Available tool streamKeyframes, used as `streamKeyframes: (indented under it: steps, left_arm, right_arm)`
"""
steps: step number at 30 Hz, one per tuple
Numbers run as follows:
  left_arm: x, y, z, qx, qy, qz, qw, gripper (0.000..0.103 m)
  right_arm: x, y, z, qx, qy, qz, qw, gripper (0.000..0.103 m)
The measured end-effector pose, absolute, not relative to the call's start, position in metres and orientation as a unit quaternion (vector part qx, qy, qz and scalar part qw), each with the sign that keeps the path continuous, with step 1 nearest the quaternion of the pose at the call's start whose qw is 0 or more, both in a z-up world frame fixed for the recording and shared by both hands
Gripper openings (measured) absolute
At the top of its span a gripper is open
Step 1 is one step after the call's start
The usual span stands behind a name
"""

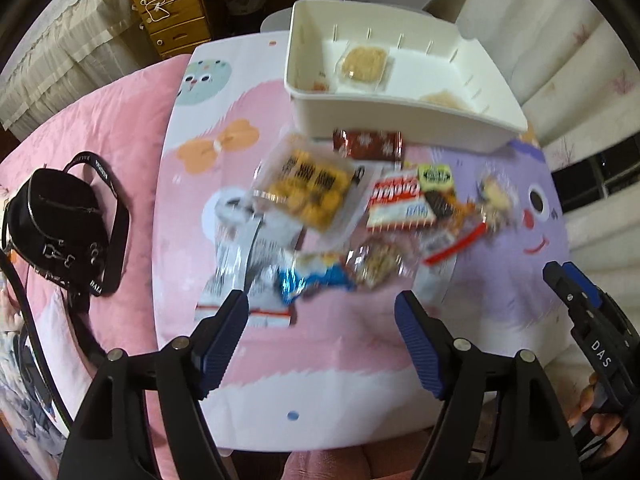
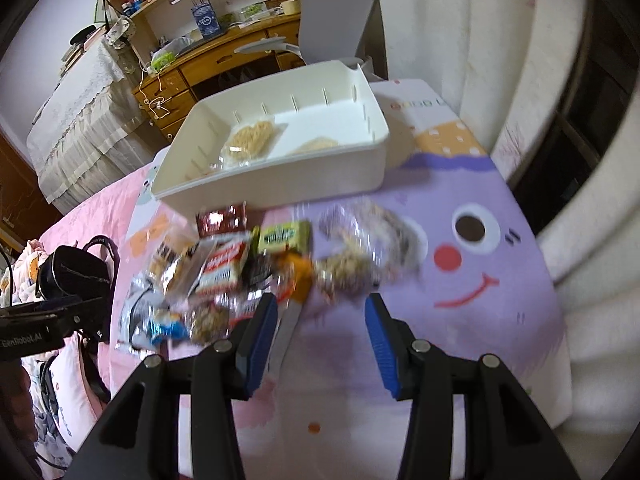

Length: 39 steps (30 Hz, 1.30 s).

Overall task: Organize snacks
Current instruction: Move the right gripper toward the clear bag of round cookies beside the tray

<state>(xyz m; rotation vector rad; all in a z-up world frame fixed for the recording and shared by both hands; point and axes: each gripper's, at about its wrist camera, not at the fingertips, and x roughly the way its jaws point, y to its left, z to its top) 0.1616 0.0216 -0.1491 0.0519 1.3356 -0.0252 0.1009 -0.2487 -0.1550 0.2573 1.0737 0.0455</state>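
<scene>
A heap of wrapped snacks lies blurred on the cartoon-printed table, in front of a white bin. The bin holds a pale round cake in clear wrap and another at its near wall. My left gripper hangs open above the near side of the heap, nothing between its blue pads. In the right wrist view the right gripper is open over the heap's right part, empty, with the bin beyond. Its tips show at the right edge of the left view.
A black shoulder bag lies on pink bedding left of the table. A wooden desk with drawers and a grey chair stand behind the bin. White curtains hang along the right side. A hand grips the right tool.
</scene>
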Motion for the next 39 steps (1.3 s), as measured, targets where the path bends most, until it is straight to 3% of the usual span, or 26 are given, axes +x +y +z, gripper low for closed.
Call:
streamKeyframes:
  steps: [8, 20, 30, 39]
  left_arm:
    - [0.125, 0.025, -0.157, 0.016, 0.625, -0.050, 0.779, 0.075]
    - [0.098, 0.005, -0.181, 0.053, 0.643, -0.045, 0.762, 0.084]
    - [0.098, -0.027, -0.204, 0.084, 0.629, -0.056, 0.771, 0.084]
    - [0.115, -0.065, -0.216, 0.053, 0.621, -0.057, 0.780, 0.084]
  right_arm:
    - [0.056, -0.243, -0.167, 0.137, 0.522, -0.001, 0.842, 0.045]
    - [0.013, -0.254, -0.178, 0.155, 0.536, -0.023, 0.830, 0.045]
    - [0.032, -0.277, -0.192, 0.154, 0.556, -0.006, 0.817, 0.045]
    - [0.075, -0.299, -0.208, 0.114, 0.584, 0.048, 0.802, 0.045]
